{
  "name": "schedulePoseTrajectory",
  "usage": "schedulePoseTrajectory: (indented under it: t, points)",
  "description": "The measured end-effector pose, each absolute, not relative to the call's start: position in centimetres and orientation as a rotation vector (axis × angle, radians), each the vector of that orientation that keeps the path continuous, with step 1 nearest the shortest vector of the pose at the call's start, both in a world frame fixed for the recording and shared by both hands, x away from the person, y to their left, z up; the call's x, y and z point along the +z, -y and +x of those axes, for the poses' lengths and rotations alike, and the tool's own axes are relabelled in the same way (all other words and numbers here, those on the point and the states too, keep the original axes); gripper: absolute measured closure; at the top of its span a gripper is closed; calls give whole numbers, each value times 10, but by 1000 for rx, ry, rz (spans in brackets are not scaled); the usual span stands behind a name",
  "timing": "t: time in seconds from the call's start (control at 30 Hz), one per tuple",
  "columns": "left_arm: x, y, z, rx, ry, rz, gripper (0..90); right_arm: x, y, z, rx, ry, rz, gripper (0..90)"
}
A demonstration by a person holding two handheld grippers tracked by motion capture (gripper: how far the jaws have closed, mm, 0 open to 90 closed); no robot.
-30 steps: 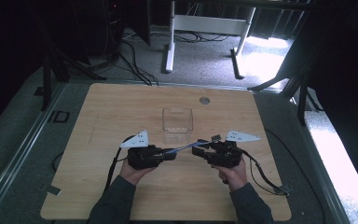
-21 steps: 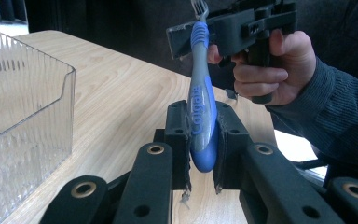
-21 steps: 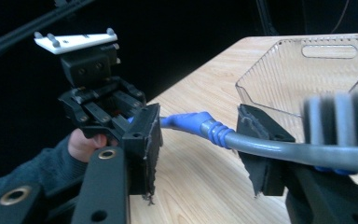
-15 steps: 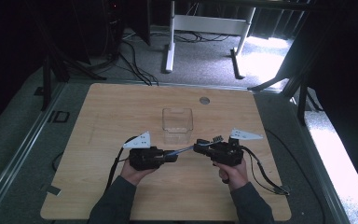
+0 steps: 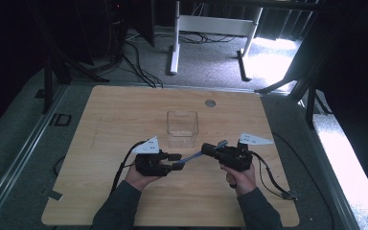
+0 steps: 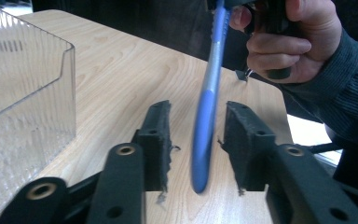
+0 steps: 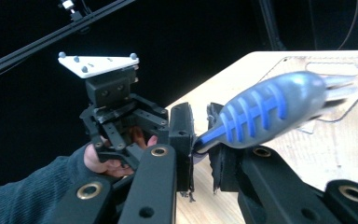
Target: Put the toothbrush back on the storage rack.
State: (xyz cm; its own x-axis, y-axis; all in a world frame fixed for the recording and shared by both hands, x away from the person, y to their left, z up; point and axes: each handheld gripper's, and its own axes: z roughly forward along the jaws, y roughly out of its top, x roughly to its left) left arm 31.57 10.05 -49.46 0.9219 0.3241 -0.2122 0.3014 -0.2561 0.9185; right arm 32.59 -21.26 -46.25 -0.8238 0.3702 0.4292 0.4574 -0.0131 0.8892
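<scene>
A blue and grey utensil (image 5: 190,157) spans the gap between my two grippers, just in front of a clear plastic box (image 5: 182,128). My right gripper (image 5: 205,150) has just been closing and its jaws are shut on the utensil's (image 7: 265,109) narrow blue neck. My left gripper (image 5: 176,162) has just been opening. The utensil's blue end (image 6: 205,121) stands between its pads (image 6: 156,140) without touching either. Both grippers hover low over the wooden table (image 5: 124,110), facing each other.
The clear box (image 6: 23,107) stands close to the left gripper's far side. A round grommet (image 5: 210,103) sits near the table's back edge. Cables (image 5: 273,184) trail from the right gripper toward the front right corner. A white desk frame (image 5: 211,24) stands on the floor behind.
The right jaws have closed onto the utensil. The left jaws, shut on it before, have parted off its blue end. Neither hand has shifted.
</scene>
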Motion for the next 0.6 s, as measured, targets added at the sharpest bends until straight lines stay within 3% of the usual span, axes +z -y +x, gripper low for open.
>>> schedulePoseTrajectory:
  t: [0.07, 0.23, 0.4, 0.6]
  points:
    - [-493, -101, 315, 38, -467, 1859, 541, -461, 214, 326, -1998, 2171, -923, 801]
    - [-491, -95, 312, 78, -455, 1917, 530, -461, 213, 325, -1978, 2233, -942, 802]
    - [-491, -84, 311, 104, -443, 1981, 595, -462, 209, 324, -1948, 2277, -932, 801]
    - [-489, -75, 312, 107, -432, 2003, 611, -463, 205, 323, -1911, 2338, -918, 802]
